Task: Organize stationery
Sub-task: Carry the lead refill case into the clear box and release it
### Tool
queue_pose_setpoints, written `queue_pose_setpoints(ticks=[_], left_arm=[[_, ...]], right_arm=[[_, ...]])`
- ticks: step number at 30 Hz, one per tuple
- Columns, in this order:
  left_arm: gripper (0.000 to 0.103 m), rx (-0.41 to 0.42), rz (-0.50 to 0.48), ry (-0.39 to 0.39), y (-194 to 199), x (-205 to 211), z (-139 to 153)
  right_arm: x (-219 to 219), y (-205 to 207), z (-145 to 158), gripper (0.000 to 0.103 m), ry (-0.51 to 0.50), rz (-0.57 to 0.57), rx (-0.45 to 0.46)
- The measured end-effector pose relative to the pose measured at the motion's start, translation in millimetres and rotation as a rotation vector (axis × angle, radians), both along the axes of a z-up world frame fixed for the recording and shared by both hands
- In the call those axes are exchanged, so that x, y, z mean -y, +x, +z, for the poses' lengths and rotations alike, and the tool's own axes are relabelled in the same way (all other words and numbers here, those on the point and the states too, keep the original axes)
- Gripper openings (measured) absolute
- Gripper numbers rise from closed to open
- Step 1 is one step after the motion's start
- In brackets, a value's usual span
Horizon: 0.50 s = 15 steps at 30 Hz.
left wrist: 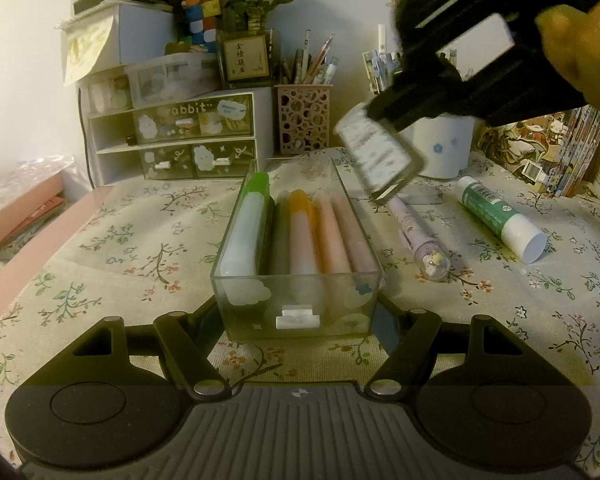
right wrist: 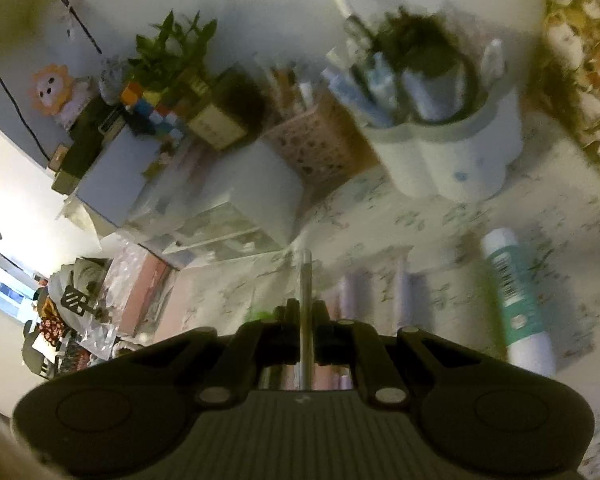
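Note:
A clear box [left wrist: 296, 264] with several pastel markers inside sits on the floral cloth, its near end between my left gripper's [left wrist: 300, 320] fingers, which press against its sides. My right gripper [left wrist: 384, 136] is above and right of the box, shut on a flat clear rectangular case [left wrist: 380, 156] with a white pattern; in the right wrist view [right wrist: 306, 316] the case shows edge-on as a thin strip [right wrist: 306, 280]. A purple pen [left wrist: 420, 236] and a green-and-white glue stick [left wrist: 500, 216] lie right of the box. The glue stick also shows in the right wrist view [right wrist: 516, 300].
A white drawer organiser [left wrist: 180, 136] stands at the back left, a pink pen holder [left wrist: 304, 116] behind the box and a white pen cup [left wrist: 444, 144] at back right. Books [left wrist: 560, 148] stand at the far right. The right wrist view is blurred.

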<state>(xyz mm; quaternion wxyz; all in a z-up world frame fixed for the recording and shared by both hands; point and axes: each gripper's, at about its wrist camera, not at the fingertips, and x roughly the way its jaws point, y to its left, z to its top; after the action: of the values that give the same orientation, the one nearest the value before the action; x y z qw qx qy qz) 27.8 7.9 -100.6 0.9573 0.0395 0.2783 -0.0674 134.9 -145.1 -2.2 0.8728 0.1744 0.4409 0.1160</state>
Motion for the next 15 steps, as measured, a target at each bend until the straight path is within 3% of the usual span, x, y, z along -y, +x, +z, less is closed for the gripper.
queue_pose_setpoints(ticks=[15], left_arm=[[0.073, 0.000, -0.001, 0.000, 0, 0, 0]], right_arm=[[-48, 15, -41, 0.006, -0.049, 0.059, -0.113]])
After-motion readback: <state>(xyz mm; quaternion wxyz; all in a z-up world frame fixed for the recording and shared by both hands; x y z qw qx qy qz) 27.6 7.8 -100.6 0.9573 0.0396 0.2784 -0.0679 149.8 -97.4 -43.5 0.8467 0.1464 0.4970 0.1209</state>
